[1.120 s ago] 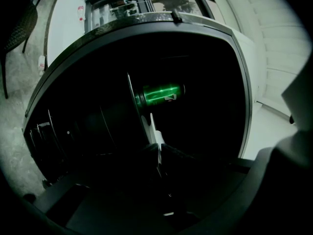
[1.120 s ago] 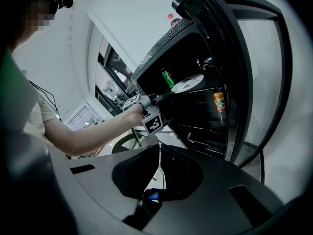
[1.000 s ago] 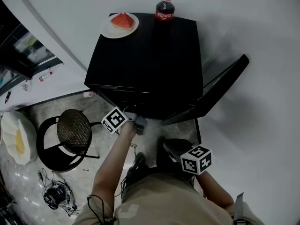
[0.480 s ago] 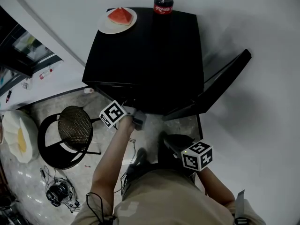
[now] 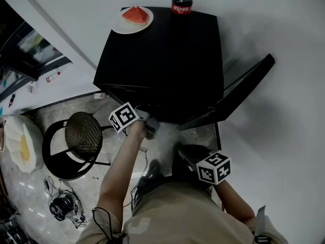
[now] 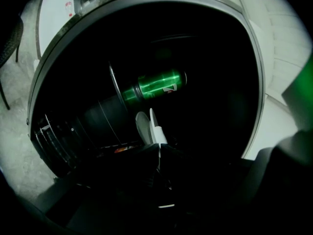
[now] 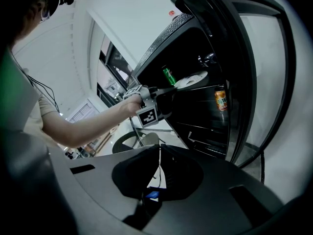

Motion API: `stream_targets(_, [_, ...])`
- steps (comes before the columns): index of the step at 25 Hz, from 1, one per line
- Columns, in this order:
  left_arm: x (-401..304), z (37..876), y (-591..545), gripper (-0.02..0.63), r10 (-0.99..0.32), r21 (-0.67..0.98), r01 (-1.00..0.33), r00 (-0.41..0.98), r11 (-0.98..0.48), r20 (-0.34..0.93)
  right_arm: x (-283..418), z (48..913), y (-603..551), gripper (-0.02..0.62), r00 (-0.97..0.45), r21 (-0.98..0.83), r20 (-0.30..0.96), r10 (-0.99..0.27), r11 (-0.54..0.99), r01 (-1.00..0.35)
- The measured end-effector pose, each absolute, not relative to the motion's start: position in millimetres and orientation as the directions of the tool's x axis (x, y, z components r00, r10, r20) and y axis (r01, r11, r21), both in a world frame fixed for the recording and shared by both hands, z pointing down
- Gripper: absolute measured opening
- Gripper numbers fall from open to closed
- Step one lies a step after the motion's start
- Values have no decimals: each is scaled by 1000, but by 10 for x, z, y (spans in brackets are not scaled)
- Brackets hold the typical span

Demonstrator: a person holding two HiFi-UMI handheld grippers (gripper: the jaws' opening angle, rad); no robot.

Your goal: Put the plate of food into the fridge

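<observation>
White plate [image 7: 193,80], which I take to be the task's plate though what lies on it cannot be made out, is inside the black fridge [image 5: 167,60]. It reaches straight ahead from the left gripper [image 6: 158,146], whose jaws are pressed onto its near rim. It looks level and low over the shelf [image 7: 205,89]; whether it touches cannot be told. A green can [image 6: 156,85] stands close beside it, ahead of the left gripper and to one side, and an orange can [image 7: 221,100] sits lower down, below that gripper's level. The right gripper [image 7: 159,147] hangs low, back from the fridge and to the right of the left one, its jaws pressed together on nothing. The step in hand seems to be setting down and letting go. To do it well, keep the wrist level so nothing slides and lower until the shelf takes the weight, steering clear of the green can. Then part the jaws only a little and draw straight back along the plate's own plane, so the lower jaw does not drag the rim. The fridge door [image 5: 238,95] stands open to the right of both grippers. High above the left gripper, on the fridge top, a second plate [image 5: 120,27] carries a watermelon slice [image 5: 136,15] near a cola bottle [image 5: 182,3]; if that is the plate meant, it is not yet fetched.
</observation>
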State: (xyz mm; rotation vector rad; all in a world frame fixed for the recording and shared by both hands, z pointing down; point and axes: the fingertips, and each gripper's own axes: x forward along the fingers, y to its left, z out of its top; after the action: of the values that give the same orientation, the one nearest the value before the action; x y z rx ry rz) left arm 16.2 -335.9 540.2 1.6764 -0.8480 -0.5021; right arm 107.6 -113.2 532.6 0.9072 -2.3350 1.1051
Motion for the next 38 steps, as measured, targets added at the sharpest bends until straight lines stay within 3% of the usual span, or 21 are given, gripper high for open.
stream_targets(5, [110,5379,-3351,21,-753,977,-200,653,-69,81,1090,5307,-1111,23,-706,-523,590,-392,480,-704])
stream_targets(17, [-60,5222,-3226,22,-763,958,-256,642,-126,72,1107,5236,-1094,23,-701,-500,594,-394,501,-706])
stream_targets(24, [-56,5167,-3041,20,-677,872,-391,729,-295,98,916,5268,-1051,23,-724,-500,583,-369,539,-678])
stream_targets(38, [-29,4927,-2378,11,-499,655,-439,860,-615,108,466,4961,-870,23,-809,-530,497,-314,628,-569])
